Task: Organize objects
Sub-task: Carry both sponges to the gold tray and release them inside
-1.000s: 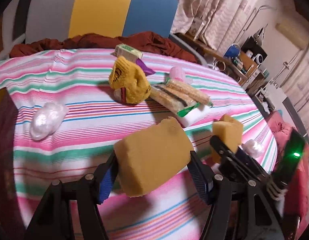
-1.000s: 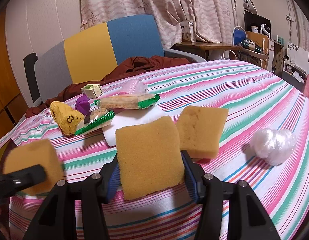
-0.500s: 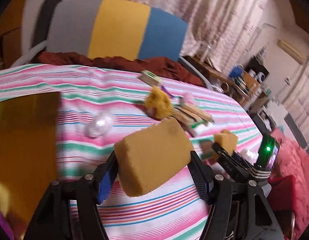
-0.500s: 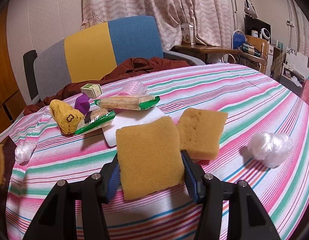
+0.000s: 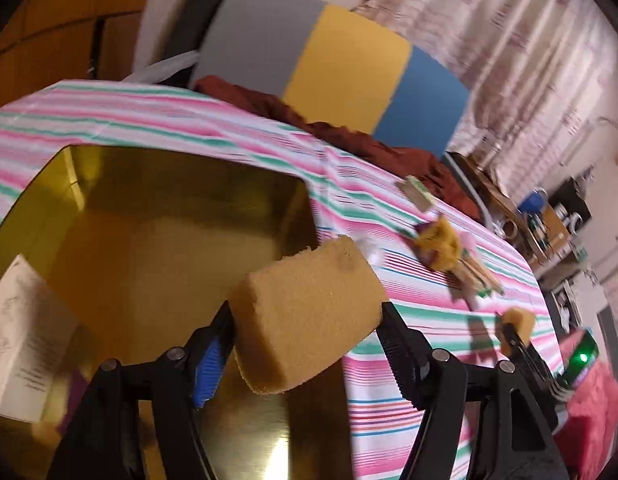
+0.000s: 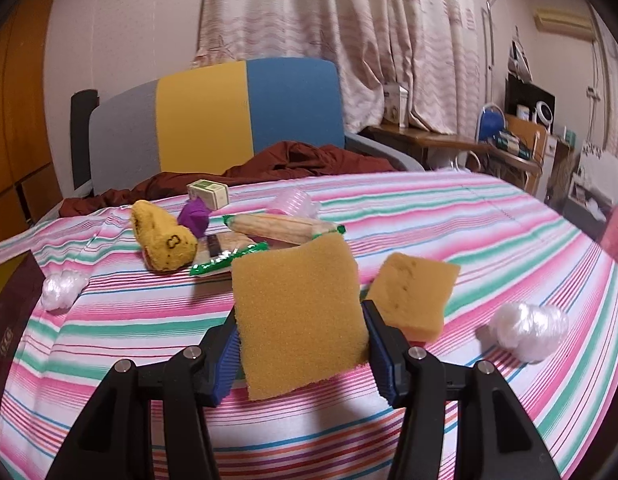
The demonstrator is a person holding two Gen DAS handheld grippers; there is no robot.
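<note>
While the left gripper (image 5: 305, 320) clamps a yellow sponge (image 5: 309, 312) above the gold box (image 5: 181, 196), right gripper (image 6: 301, 320) clamped on another sponge (image 6: 299, 316), striped tablecloth (image 6: 469, 216) beneath.

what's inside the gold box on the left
A white carton stands in the gold box, with something purple beside it. The sponge in the left claw hides part of the floor.

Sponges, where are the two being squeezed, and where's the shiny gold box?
Left sponge (image 5: 309, 312), left wrist view, middle of its front face.
Right sponge (image 6: 299, 312), right wrist view, middle of its flat face.
Gold box (image 5: 181, 208), left wrist view, inner back wall.
</note>
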